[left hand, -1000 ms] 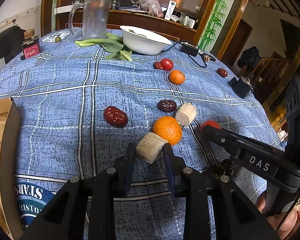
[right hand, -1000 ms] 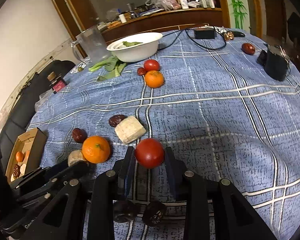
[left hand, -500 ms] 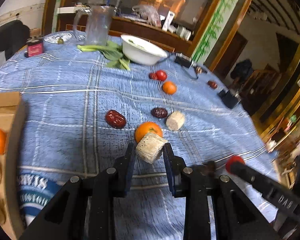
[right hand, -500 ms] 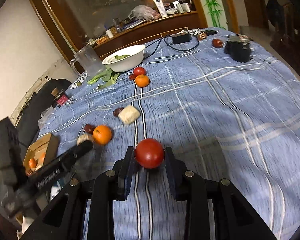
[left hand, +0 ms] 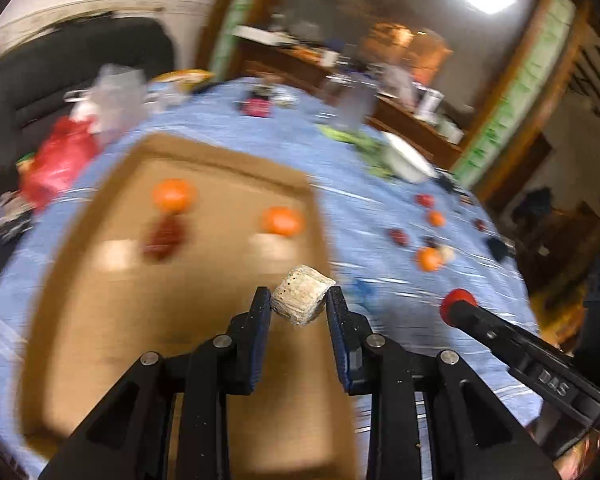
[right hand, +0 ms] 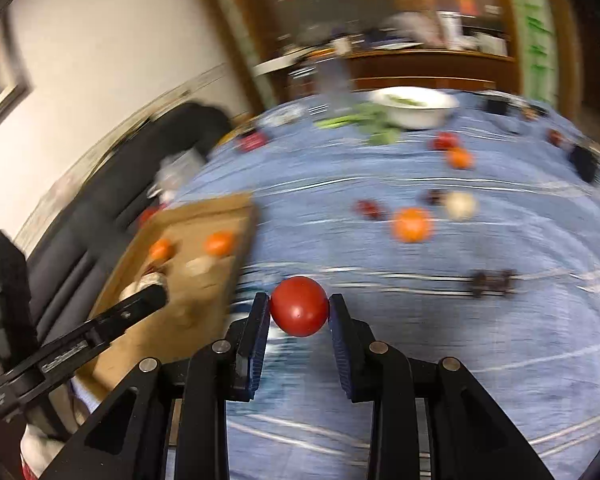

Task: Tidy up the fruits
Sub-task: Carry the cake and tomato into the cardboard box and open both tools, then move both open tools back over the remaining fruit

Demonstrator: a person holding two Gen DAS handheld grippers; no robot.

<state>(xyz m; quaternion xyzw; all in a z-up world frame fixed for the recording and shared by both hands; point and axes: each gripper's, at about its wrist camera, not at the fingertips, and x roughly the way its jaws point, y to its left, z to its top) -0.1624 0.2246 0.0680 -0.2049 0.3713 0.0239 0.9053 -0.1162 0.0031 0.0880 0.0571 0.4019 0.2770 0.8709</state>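
A round table covered by a blue plaid cloth is seen in a dim, wood-panelled room, both views heavily blurred. From the left wrist view, the left gripper is shown pinching a pale, speckled chunk of fruit above the near right part of an open cardboard box; on the box floor two oranges and one dark red fruit are counted, along with two pale patches too smeared to name. A red plastic bag beyond the box's left edge is shown only in this view. From the right wrist view, the right gripper is shown clamped on a red tomato over bare cloth just right of the box, with the left gripper's fingers visible over the box interior. On the cloth one orange near a pale chunk, a second, smaller orange touching a red fruit, and a white bowl with greens beside it are counted. Open cloth is left between the box's right wall and the scattered fruit.
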